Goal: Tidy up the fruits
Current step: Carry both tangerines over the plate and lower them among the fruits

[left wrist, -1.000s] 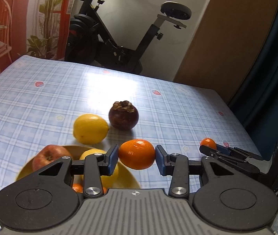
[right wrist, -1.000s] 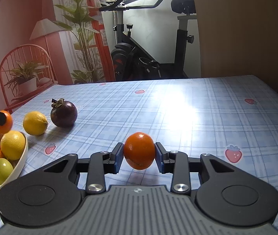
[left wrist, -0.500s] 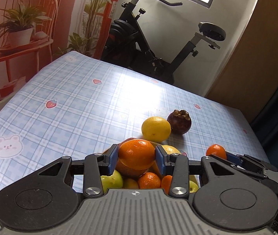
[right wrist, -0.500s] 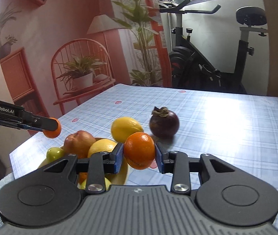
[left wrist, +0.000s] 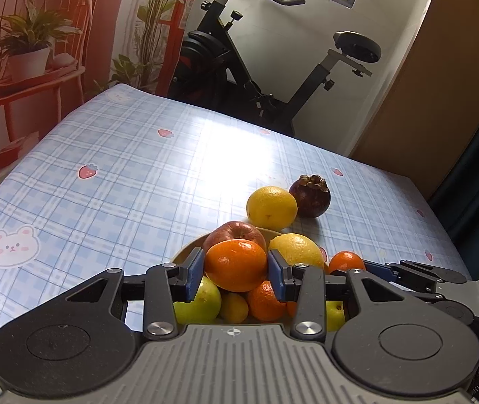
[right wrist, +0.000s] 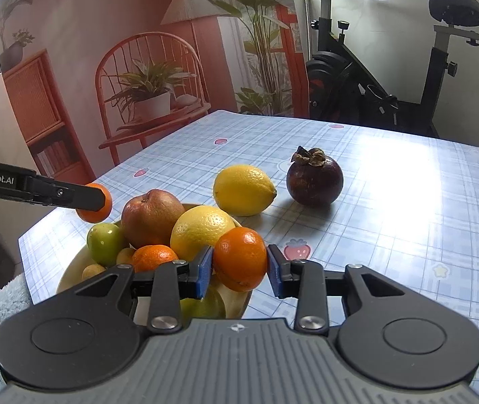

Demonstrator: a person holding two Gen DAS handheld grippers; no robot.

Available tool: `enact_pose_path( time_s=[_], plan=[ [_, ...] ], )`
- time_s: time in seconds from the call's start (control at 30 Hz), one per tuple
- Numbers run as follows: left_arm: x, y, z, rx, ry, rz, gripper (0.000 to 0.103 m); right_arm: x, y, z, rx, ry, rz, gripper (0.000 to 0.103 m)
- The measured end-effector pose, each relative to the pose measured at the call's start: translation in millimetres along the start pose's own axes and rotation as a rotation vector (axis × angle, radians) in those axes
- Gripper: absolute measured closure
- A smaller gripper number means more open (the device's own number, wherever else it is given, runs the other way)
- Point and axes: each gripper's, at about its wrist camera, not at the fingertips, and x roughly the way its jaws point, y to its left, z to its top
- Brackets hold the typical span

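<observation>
Blue checked table (right wrist: 408, 202) had lots of bare room. Near its edge sat a full bowl (right wrist: 71, 276). Over it, the left gripper (left wrist: 236, 266) squeezed one orange (left wrist: 236, 264), and the right gripper (right wrist: 239, 262) squeezed another orange (right wrist: 239, 259).

My left gripper (left wrist: 236, 271) and right gripper (right wrist: 239, 266) look the same: black linkage arms, silver screws, blue pads, ribbed grey housing with a crosshair mark. Left one's side arm has white "GenRobot.AI" lettering.

Left hand-held gripper (left wrist: 236, 271) clamped on an orange (left wrist: 236, 264) above the fruit bowl (left wrist: 185, 252); lemon (left wrist: 271, 207) beyond
</observation>
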Motion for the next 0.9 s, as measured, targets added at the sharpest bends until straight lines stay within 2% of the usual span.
enact_pose_path(
  time_s=[0.27,0.43,0.9],
  plan=[
    [4.1,0.6,-3.1,0.004,0.020,0.011,0.060,4.9,-0.9,-0.2,0.000,0.018,0.019,0.063],
    [4.8,2.8,-5.1,-0.001,0.028,0.019,0.060,0.5,0.0,-0.5,0.009,0.013,0.026,0.053],
    [6.3,3.0,-6.5,0.006,0.037,0.029,0.060,-14.5,-0.9,1.0,0.065,-0.039,0.013,0.053]
  ],
)
